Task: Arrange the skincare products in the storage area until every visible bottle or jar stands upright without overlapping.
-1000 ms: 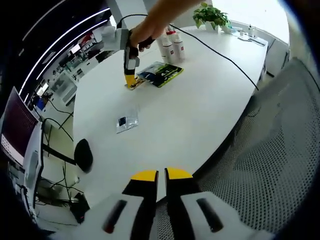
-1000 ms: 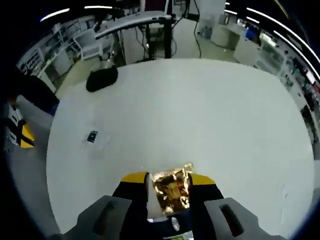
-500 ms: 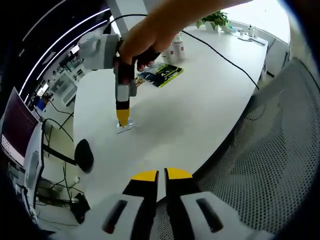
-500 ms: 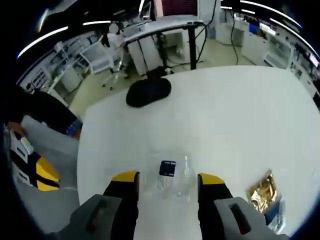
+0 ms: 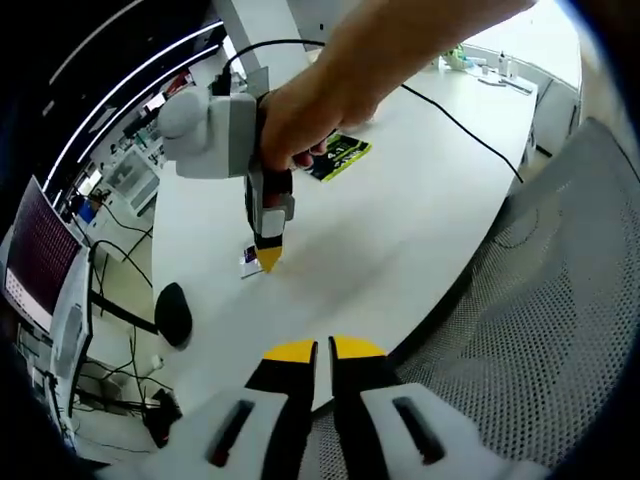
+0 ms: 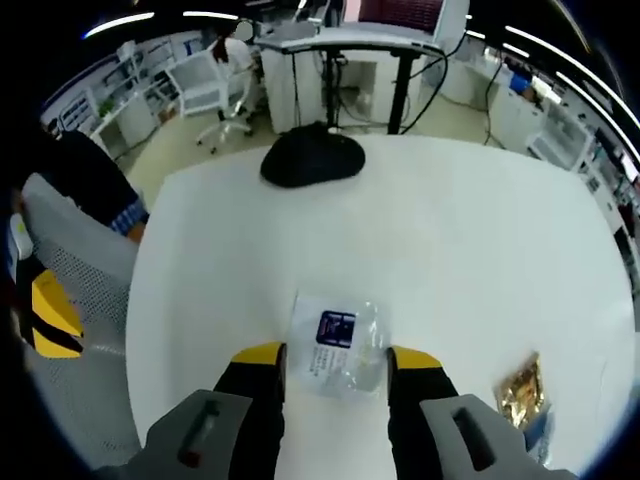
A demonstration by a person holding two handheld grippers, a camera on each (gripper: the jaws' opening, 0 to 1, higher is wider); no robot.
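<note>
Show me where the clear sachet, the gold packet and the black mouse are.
clear sachet [image 6: 337, 343], right gripper view, its middle.
gold packet [image 6: 520, 383], right gripper view, its crinkled face.
black mouse [image 6: 312, 158], right gripper view, its top.

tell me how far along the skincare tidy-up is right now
Early, by the look of it. No bottle or jar is seen set in place. In hand: the right gripper is open around a clear sachet with a dark label lying flat on the white table. Left: the gold foil packet and the green-and-black packet lie loose. The left gripper is shut and holds nothing.
</note>
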